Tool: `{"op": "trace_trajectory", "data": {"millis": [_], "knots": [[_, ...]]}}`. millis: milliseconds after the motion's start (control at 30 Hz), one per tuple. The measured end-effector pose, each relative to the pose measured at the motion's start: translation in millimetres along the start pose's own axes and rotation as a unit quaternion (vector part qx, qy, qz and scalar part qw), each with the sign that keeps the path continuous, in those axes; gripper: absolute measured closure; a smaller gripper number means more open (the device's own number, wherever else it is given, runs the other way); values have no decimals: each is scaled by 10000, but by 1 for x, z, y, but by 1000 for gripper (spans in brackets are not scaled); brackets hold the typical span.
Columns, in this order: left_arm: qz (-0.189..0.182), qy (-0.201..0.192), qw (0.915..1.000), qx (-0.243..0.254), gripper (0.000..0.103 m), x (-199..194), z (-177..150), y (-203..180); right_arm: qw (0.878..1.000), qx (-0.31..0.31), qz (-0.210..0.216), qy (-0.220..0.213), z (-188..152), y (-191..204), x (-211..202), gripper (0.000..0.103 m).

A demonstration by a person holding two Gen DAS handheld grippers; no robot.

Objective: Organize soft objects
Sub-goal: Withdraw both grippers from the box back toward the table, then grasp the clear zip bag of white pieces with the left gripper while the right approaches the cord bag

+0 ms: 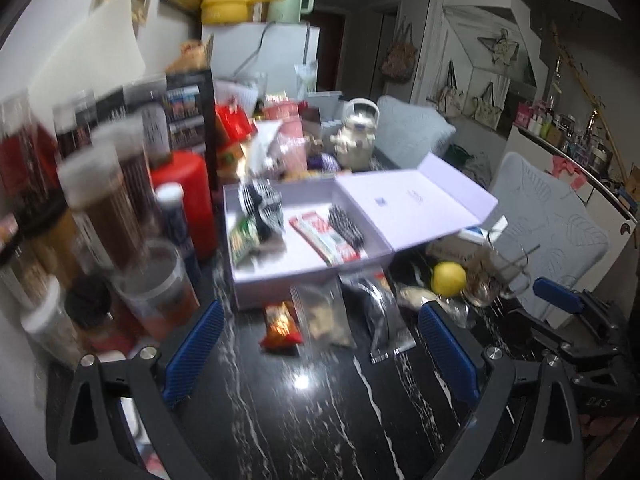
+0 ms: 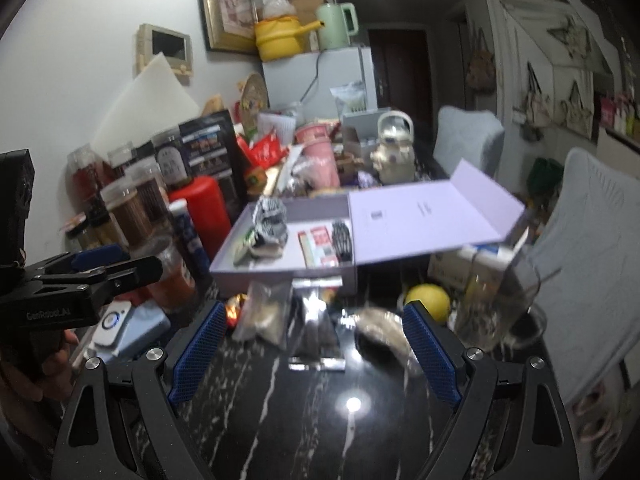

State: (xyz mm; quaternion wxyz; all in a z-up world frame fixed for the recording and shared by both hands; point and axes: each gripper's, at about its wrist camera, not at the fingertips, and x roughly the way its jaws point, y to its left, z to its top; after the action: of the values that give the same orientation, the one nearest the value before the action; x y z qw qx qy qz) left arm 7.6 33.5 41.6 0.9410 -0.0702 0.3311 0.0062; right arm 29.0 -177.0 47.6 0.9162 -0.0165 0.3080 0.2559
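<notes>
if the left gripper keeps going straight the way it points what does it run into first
Probably the clear packet lying on the black marble table, with the orange snack packet just beside it. The left gripper is open and empty; depth is hard to judge through the fisheye blur.

Black marble table (image 1: 304,420) — lilac box (image 1: 280,280), snack packets (image 1: 324,316), lemon (image 1: 449,278), jars (image 1: 104,216) resting on it.

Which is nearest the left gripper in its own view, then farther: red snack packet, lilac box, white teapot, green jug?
1. Red snack packet, just ahead on the table.
2. Lilac box, behind it.
3. White teapot, beyond the box.
4. Green jug, on the fridge.
</notes>
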Motion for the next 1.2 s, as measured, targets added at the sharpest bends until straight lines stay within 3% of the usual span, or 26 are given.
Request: {"op": "trace_trajectory", "data": {"millis": [533, 1200], "knots": [[-179, 713, 9973, -26, 3, 52, -34, -10, 9963, 364, 26, 774, -49, -25, 44, 13], [57, 1100, 9939, 7, 3, 142, -20, -9, 9930, 508, -224, 1041, -45, -58, 85, 13]]}}
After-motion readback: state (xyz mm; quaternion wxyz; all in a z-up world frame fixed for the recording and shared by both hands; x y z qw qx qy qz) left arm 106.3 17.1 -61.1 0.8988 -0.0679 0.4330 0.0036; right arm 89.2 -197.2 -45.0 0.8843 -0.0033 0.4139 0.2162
